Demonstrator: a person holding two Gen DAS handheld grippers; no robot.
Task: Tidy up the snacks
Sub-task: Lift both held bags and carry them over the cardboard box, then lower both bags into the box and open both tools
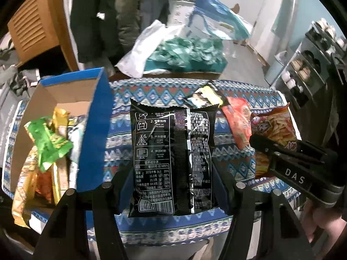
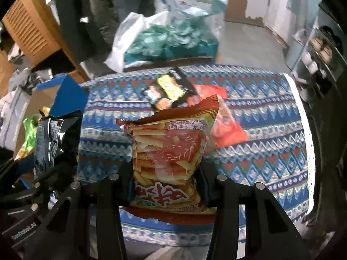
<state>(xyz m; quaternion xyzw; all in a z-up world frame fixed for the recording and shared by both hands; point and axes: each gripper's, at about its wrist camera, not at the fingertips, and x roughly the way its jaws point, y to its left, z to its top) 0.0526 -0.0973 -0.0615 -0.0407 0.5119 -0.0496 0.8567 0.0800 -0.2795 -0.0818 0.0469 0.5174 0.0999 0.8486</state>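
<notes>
My left gripper [image 1: 173, 186] is shut on a black snack bag [image 1: 171, 158] and holds it above the patterned tablecloth [image 1: 121, 108], just right of the blue cardboard box [image 1: 95, 130]. My right gripper [image 2: 166, 186] is shut on an orange fries snack bag [image 2: 169, 160], also lifted over the cloth; it shows at the right of the left wrist view [image 1: 273, 134]. A black-and-yellow snack bag [image 2: 169, 91] and a red snack bag [image 2: 227, 127] lie on the cloth behind it. The black bag shows at the left of the right wrist view [image 2: 54, 138].
The blue box holds several snack bags, a green one [image 1: 49, 145] on top. A clear plastic bag of teal packets [image 1: 184, 54] sits behind the table. A wooden cabinet [image 1: 36, 26] stands at the back left, a metal shelf [image 1: 314, 60] at the right.
</notes>
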